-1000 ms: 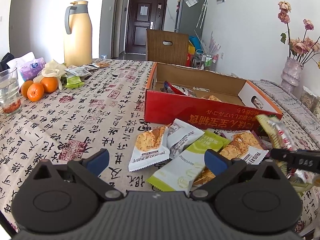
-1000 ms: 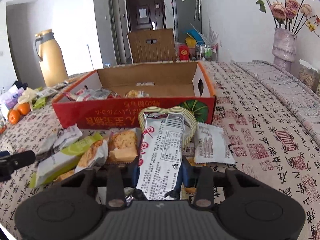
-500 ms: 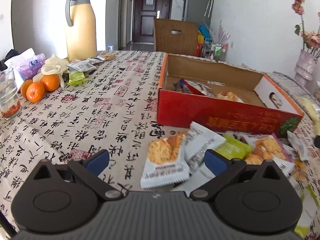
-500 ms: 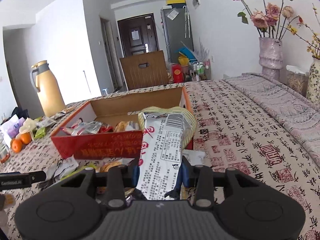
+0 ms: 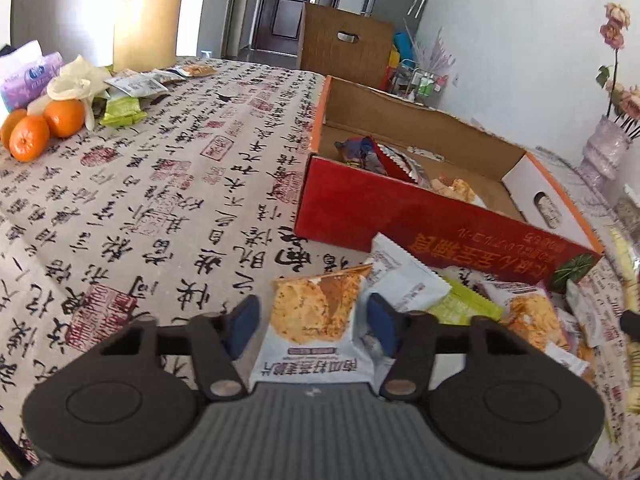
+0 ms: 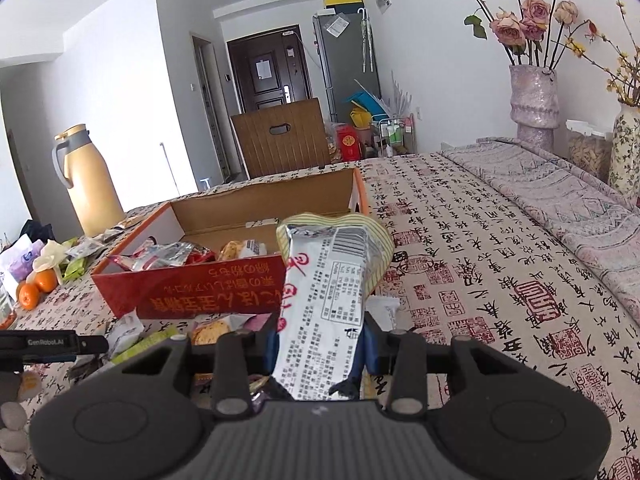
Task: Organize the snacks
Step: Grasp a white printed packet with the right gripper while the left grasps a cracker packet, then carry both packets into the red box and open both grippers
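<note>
left gripper: black, ribbed | right gripper: black | jaws: blue pads

Red carton, black-script cloth, white and green wrappers

The surface wears a cream cloth patterned with black calligraphy and red seal stamps. The box is red outside with gold lettering, orange-edged, plain brown inside. The cookie packet is white with a golden-brown biscuit picture; a lime-green packet lies nearby. The oranges are bright orange; the jug is mustard yellow with a grey handle.
</note>
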Available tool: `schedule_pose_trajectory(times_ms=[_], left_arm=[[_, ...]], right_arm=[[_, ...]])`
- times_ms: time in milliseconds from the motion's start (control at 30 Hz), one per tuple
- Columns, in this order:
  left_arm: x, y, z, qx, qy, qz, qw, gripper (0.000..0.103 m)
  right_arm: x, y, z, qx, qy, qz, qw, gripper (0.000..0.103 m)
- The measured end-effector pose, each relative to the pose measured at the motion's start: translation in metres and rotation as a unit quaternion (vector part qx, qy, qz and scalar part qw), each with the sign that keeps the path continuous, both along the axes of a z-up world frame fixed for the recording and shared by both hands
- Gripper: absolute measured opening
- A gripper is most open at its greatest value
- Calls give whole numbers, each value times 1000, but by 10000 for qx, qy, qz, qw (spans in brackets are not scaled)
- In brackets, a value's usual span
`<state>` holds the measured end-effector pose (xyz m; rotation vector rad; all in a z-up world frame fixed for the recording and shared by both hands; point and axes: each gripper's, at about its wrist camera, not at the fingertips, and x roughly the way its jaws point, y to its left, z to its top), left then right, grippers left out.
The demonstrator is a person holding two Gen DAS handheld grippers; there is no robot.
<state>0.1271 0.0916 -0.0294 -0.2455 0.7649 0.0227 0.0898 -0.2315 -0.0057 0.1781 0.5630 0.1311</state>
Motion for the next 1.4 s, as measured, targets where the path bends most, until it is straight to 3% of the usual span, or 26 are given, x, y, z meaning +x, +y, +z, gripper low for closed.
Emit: schedule_pose_trajectory(times_ms=[300, 667, 1033, 1400], left_arm=[[-6, -1, 1, -38, -80, -9, 10000, 44], [-15, -4, 10, 173, -253, -3, 9995, 43], [-18, -24, 43, 538, -779, -227, 9953, 43], [9, -61, 81, 905, -1335, -459, 9858, 43]], right_arm=[[-1, 2, -3, 24, 41, 25, 10000, 38], [-5, -1, -3, 34, 7, 32, 10000, 39], [1, 3, 6, -3, -129, 130, 9998, 39], [40, 12, 36, -19, -571, 347, 9978, 39]])
